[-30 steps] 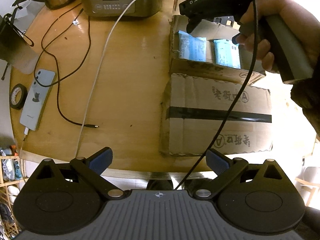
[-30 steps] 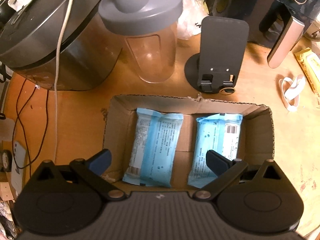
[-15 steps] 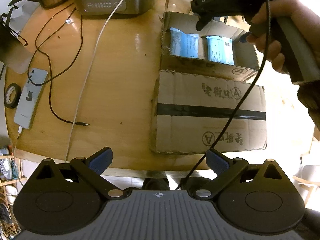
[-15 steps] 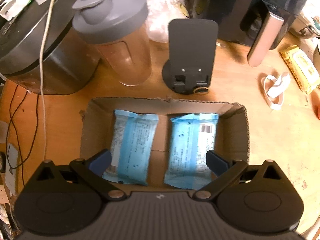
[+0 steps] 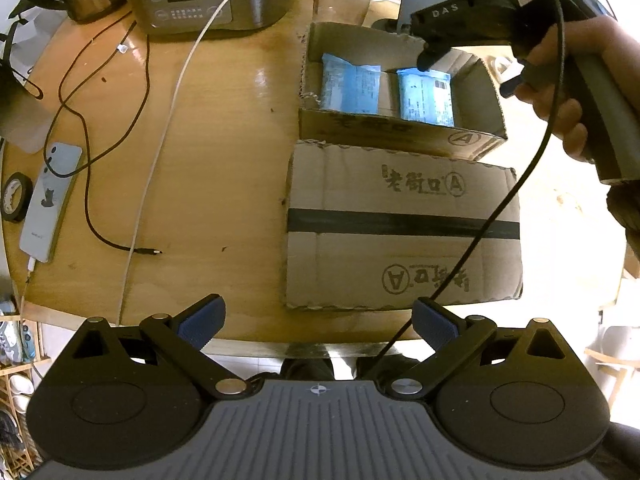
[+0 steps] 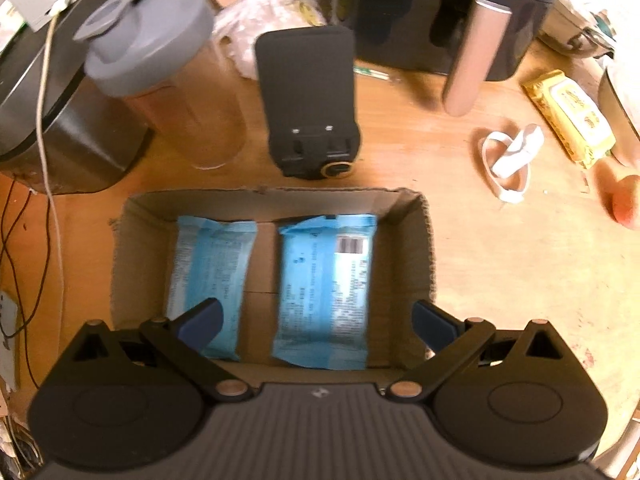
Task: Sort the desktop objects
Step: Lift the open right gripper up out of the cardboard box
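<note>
Wipe packs (image 6: 324, 280), 2, lie inside open box (image 6: 424, 248); right gripper (image 6: 316, 320) above, left gripper (image 5: 316, 320) at table edge, both wide open, empty

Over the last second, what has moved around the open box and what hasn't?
Both grippers have pulled back. The right gripper has backed away from the open cardboard box, bringing more of the table beyond into view; its jaws stay open and empty. The left gripper has also retreated toward the table edge, open. The two blue packets lie side by side in the box as before.
</note>
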`<state>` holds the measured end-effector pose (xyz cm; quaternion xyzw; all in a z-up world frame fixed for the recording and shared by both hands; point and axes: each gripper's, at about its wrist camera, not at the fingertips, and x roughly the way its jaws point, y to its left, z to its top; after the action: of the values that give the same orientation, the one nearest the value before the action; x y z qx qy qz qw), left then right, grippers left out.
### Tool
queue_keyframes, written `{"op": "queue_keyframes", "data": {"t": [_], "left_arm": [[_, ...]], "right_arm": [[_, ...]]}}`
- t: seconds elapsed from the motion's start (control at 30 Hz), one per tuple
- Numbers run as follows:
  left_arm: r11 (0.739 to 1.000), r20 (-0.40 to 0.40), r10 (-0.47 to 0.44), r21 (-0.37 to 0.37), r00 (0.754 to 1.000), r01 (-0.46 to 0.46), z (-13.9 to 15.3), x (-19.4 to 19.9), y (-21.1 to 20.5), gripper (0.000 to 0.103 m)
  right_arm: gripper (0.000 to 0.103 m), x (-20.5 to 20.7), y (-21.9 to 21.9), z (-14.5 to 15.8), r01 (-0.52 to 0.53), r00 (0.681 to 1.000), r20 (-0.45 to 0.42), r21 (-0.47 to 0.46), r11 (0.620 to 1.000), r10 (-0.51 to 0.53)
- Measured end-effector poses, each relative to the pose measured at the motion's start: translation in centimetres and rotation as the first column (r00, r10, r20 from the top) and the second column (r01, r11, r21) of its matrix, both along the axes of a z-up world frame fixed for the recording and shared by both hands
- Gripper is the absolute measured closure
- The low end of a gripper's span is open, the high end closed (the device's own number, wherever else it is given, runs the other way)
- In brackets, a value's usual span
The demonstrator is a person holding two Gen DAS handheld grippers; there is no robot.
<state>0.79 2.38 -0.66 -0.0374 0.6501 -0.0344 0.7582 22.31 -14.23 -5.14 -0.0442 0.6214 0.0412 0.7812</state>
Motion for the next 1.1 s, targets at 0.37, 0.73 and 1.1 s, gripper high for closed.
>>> {"op": "queue_keyframes", "data": {"t": [0.37,0.73,1.1], "left_arm": [[1.0,0.002,-0.02,0.006,1.0,0.02,0.0,0.3,-1.8,0.001],[1.0,0.001,-0.029,0.011,1.0,0.029,-0.1,0.7,-3.0,0.001],[1.0,-0.003,-0.011,0.019,1.0,0.011,-0.3,1.3,-2.9,0.001]], "right_arm": [[0.0,0.1,-3.6,0.2,0.038,0.999,0.003,-0.012,0.999,-0.038],[0.0,0.2,-6.2,0.2,0.067,0.998,0.0,-0.017,0.998,-0.067],[0.0,0.1,-7.1,0.1,0.067,0.998,-0.009,-0.01,0.998,-0.067]]}}
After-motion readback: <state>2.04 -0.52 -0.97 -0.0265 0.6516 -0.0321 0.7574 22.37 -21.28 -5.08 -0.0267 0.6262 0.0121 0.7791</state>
